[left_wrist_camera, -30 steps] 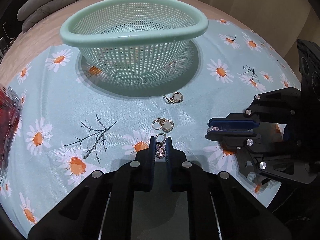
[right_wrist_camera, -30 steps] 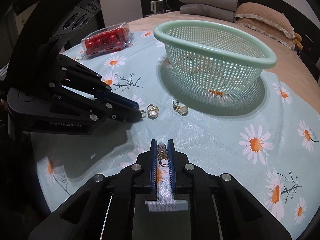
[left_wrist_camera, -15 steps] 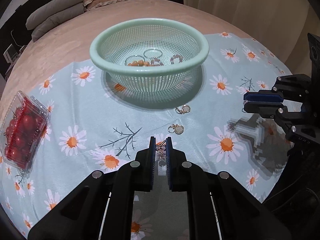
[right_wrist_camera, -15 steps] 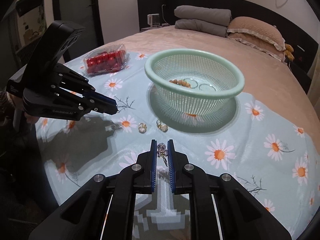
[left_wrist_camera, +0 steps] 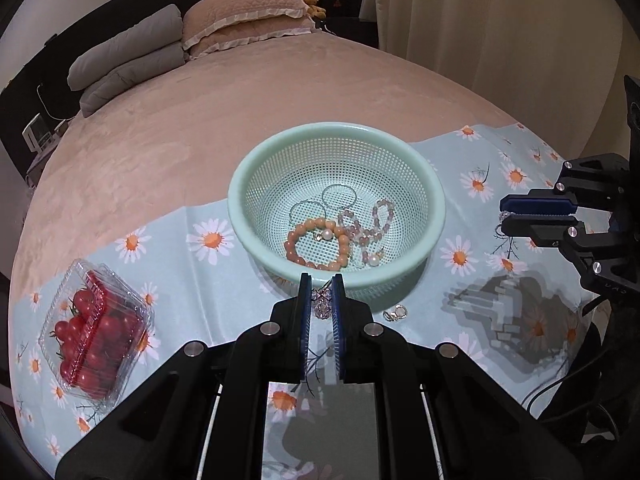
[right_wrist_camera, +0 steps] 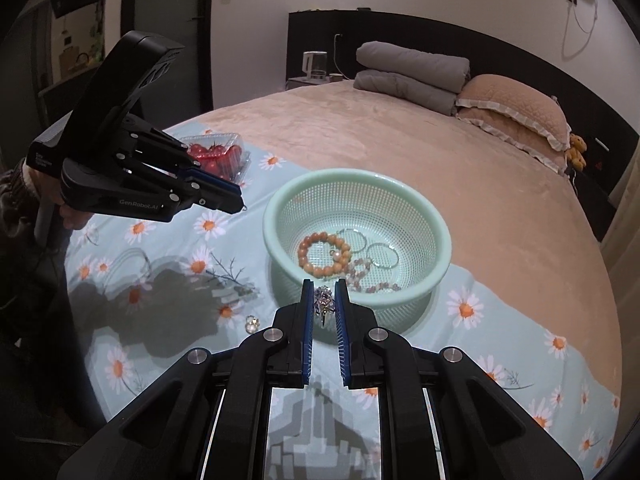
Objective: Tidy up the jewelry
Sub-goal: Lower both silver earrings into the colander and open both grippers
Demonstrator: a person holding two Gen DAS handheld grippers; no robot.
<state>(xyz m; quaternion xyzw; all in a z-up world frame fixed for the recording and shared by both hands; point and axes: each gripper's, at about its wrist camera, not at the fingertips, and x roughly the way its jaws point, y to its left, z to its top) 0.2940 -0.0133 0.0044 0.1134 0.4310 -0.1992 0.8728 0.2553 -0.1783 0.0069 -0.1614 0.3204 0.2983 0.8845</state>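
left wrist view: the left gripper [left_wrist_camera: 321, 294] is clamped on a sparkly earring [left_wrist_camera: 321, 305] just short of the green basket [left_wrist_camera: 434, 188], which holds an orange bead bracelet [left_wrist_camera: 316, 244]. another earring [left_wrist_camera: 396, 313] lies on the daisy cloth [left_wrist_camera: 208, 280].

right wrist view: the right gripper [right_wrist_camera: 324, 299] pinches a crystal earring [right_wrist_camera: 324, 303] beside the basket's near rim.
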